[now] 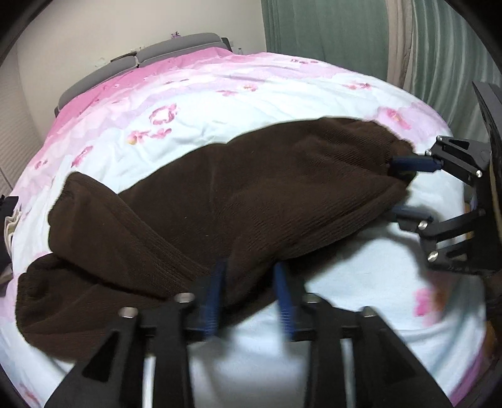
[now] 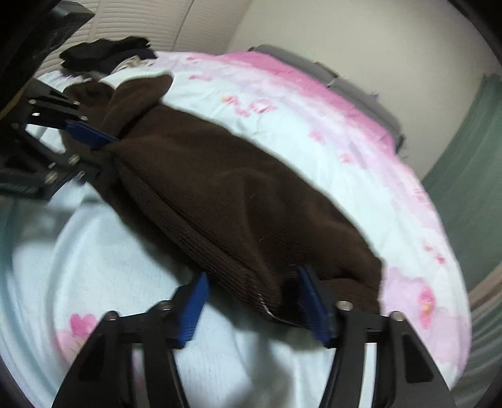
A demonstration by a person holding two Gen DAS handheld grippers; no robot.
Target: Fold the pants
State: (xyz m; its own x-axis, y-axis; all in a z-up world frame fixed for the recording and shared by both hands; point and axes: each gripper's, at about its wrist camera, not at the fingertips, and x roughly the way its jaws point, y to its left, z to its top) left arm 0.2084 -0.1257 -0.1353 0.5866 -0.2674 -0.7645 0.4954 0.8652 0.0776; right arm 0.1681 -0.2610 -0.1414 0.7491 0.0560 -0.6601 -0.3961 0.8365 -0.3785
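Blue ribbed pads line both fingers of the left gripper, nearest in its own view. Its jaws stand partly apart, with the near fold edge of the pants lying between the tips; the pads do not press the cloth. One pair of dark brown corduroy pants lies folded lengthwise on the bed, stretching from just ahead of this gripper off to its right. There the right gripper reaches in from the side, its two blue fingers spread around the end of the pants. In its own view the right gripper has its jaws wider apart, the corner of the pants sitting loose between them. Beyond the pants spreads one pink and pale floral bedspread. Farther off, past the left gripper, sits one small heap of dark clothing. One grey headboard and green curtains close the far end.
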